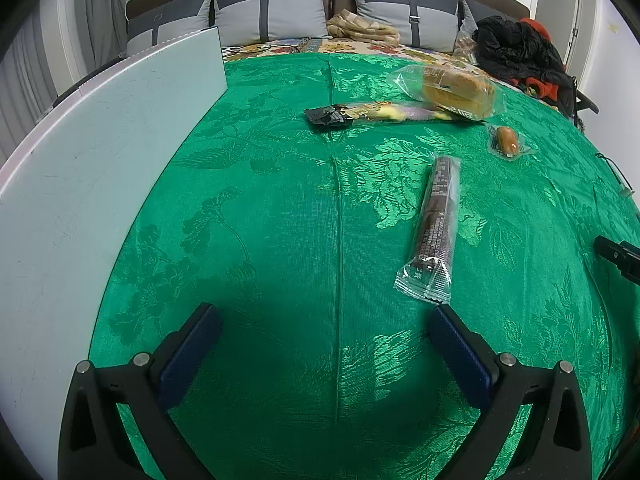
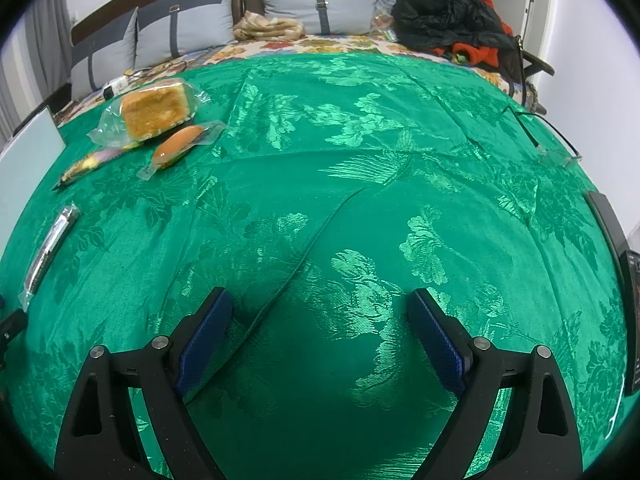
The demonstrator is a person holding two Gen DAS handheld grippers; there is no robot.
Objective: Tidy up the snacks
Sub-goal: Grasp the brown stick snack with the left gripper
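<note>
Green cloth (image 1: pixel 280 220) covers the table. Cake pack (image 1: pixel 452 88) at far side: soft, crushable, take by the wrapper's sides. Long dark bar (image 1: pixel 436 216) nearest the left tongs (image 1: pixel 326 330): light, probably stiff, slippery film; grip mid-length. Small sausage (image 1: pixel 506 140) beside the cake: tiny, slick. Left tongs wide apart, empty. Right tongs (image 2: pixel 322 316) likewise wide, over bare cloth.

Bed draped in a green floral cloth (image 1: pixel 280 240). On the cloth: white board (image 1: pixel 100 160) along the left edge, dark wrapped bar (image 1: pixel 438 216), long printed packet (image 1: pixel 380 114) partly under a bagged cake (image 1: pixel 456 88), small wrapped sausage (image 1: pixel 506 142) beside those.
</note>
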